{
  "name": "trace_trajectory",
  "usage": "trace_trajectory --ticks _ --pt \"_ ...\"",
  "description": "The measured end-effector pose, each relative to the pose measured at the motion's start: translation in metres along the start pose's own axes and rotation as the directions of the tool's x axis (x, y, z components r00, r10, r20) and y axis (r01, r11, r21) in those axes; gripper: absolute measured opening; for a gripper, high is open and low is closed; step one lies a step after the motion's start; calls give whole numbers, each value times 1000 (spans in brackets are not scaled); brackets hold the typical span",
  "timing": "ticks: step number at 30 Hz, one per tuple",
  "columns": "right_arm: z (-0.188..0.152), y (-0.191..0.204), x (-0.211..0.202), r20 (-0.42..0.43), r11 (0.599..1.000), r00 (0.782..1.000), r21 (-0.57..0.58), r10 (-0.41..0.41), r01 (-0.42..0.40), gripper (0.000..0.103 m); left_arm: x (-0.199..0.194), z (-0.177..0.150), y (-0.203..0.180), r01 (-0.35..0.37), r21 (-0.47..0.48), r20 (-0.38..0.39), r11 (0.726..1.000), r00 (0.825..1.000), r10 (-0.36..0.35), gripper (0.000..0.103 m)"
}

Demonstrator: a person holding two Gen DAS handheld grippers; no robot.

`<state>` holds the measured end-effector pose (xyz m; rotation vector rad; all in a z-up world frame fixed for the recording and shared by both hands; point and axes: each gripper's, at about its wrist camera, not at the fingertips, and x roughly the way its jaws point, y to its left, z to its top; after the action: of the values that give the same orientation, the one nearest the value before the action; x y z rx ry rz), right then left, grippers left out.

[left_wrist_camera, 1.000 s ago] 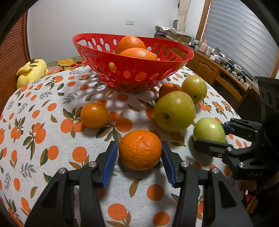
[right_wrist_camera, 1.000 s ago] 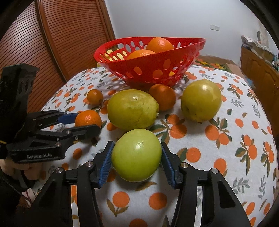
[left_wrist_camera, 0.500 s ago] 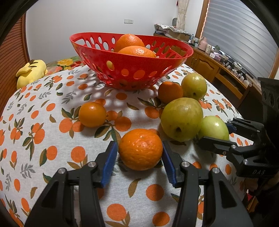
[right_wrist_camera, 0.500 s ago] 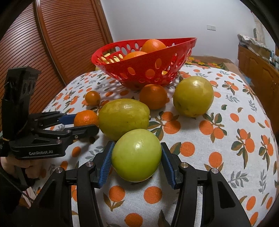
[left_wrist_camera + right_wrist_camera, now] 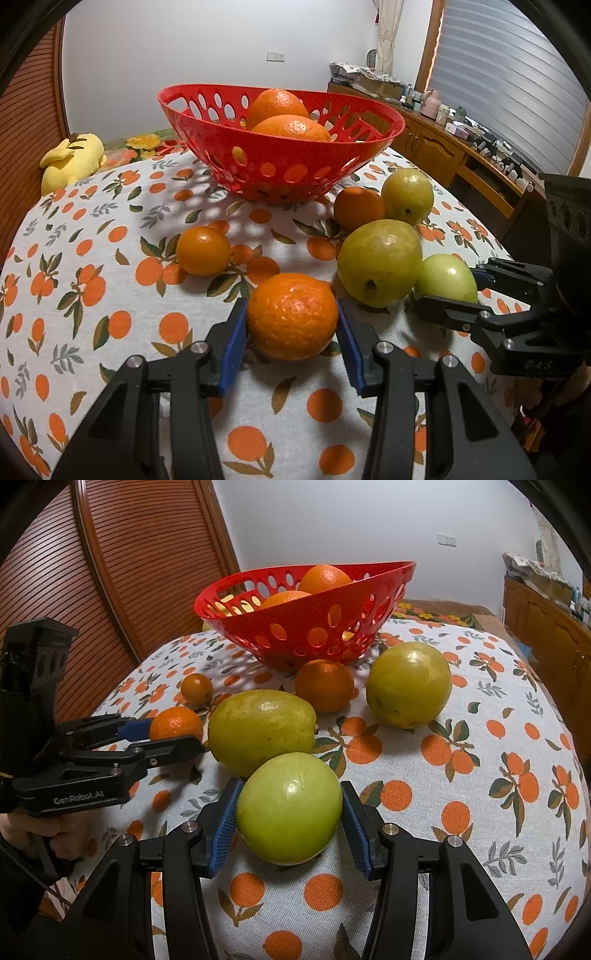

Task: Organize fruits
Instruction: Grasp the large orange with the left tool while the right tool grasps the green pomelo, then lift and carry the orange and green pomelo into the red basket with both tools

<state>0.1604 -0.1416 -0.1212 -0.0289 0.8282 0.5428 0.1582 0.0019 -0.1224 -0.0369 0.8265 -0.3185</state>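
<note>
- We are working at a round table (image 5: 110,369) draped in an orange-print cloth; its domed, sloping surface is the largest hazard, since any dropped round fruit is likely to roll toward the edge.
- The red perforated basket (image 5: 280,166) is sitting at the far middle of the table, already holding oranges piled near its rim; more fruit dropped onto that pile could bounce out.
- A large yellow-green fruit (image 5: 260,731), perhaps a guava, is lying just beside both claws; a lifting claw could be knocking it and sending it rolling.
- Our right gripper (image 5: 288,819) is straddling a green apple (image 5: 290,808) resting on the cloth; its blue pads are sitting right against the apple's sides, though we cannot tell how firmly they are pressing. The smooth waxy skin may be slipping out on the lift.
- Our left gripper (image 5: 291,332) is closing its jaws on an orange (image 5: 291,315) lying on the cloth, with the pads meeting its sides. Too hard a squeeze could be bruising it.
- A mid-sized orange (image 5: 358,208) and a small tangerine (image 5: 204,251) are lying between the claws and the basket, where a low carry could be clipping them.
</note>
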Motion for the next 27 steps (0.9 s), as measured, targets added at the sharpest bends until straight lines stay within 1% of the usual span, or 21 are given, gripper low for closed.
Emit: trace_trajectory --ticks 10,16,27 --pt "6 0 -12 35 1000 999 1 5 -5 53 -18 9 -5 10 1 45 1000 999 -10 45" --pt "19 2 -21 66 1000 998 -16 0 1 53 -31 19 -10 9 9 80 1000 997 -10 45" --pt "39 5 -39 109 999 994 -54 -1 7 53 -52 38 -5 -7 0 145 1000 989 7 45"
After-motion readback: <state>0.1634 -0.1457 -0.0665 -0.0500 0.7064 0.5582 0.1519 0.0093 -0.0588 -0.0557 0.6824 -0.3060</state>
